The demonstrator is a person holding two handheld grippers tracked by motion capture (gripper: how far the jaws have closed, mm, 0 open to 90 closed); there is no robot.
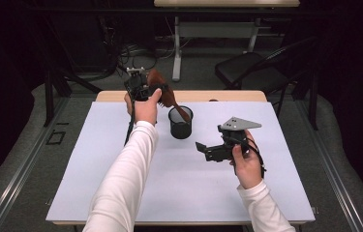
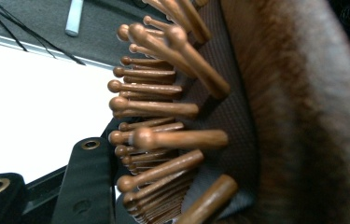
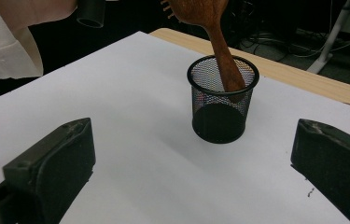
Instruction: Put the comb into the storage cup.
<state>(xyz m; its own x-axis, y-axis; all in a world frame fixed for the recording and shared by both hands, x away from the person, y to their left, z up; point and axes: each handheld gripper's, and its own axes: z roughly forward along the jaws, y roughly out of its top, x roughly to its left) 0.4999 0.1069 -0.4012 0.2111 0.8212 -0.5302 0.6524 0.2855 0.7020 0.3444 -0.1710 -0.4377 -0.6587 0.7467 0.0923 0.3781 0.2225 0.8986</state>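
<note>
Holding item: wooden hairbrush, head clamped in the left gripper above the white table, handle lowered into the black mesh cup.

Left gripper view: brush pins pressed close against the lens; jaws closed on the head.

Right gripper view: handle leaning against the cup's rim; right gripper wide open, empty. Placement nearly complete; release remains.

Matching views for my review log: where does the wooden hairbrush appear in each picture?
High view: the wooden hairbrush is left of centre near the top, head in the left gripper, handle in the black mesh cup.
Left gripper view: its pins and cushion run close-up across the centre and right.
Right gripper view: top centre, handle slanting into the cup.
Shared landmark: the mesh cup, where seen.
</note>
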